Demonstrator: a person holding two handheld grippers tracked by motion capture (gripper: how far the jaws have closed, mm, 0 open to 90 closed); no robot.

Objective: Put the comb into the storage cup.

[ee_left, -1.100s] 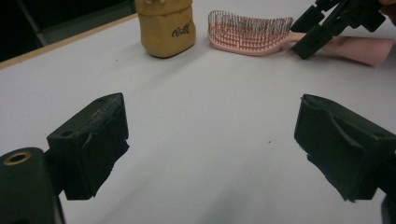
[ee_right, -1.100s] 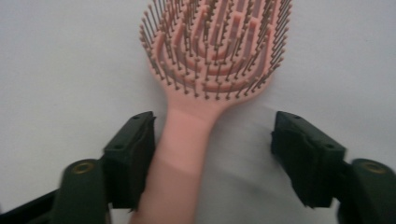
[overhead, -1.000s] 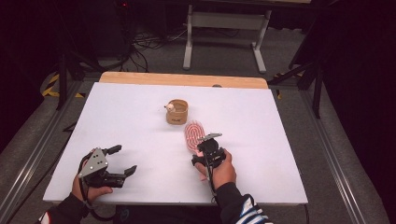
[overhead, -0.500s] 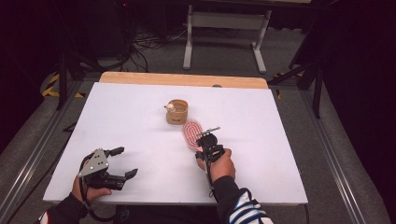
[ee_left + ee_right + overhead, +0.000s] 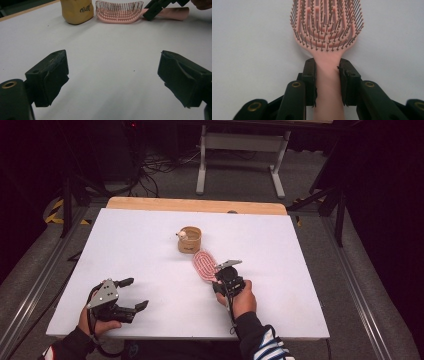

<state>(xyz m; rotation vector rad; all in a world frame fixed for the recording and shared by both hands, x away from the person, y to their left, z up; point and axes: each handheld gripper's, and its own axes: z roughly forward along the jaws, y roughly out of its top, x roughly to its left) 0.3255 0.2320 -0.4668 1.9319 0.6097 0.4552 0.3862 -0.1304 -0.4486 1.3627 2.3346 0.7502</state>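
The right gripper (image 5: 327, 82) has just closed its fingers (image 5: 310, 75) onto the handle of the pink hairbrush (image 5: 325, 30), where a second ago they stood apart around it. With the grip made, lifting looks like the next step. The brush lies bristles-up on the white bench (image 5: 125, 250), just beside the tan cup (image 5: 190, 239), whose dark lettering is illegible. The left gripper (image 5: 120, 299) rests wide open, well apart from the cup.

Even overhead light, dark surroundings, slight softness.
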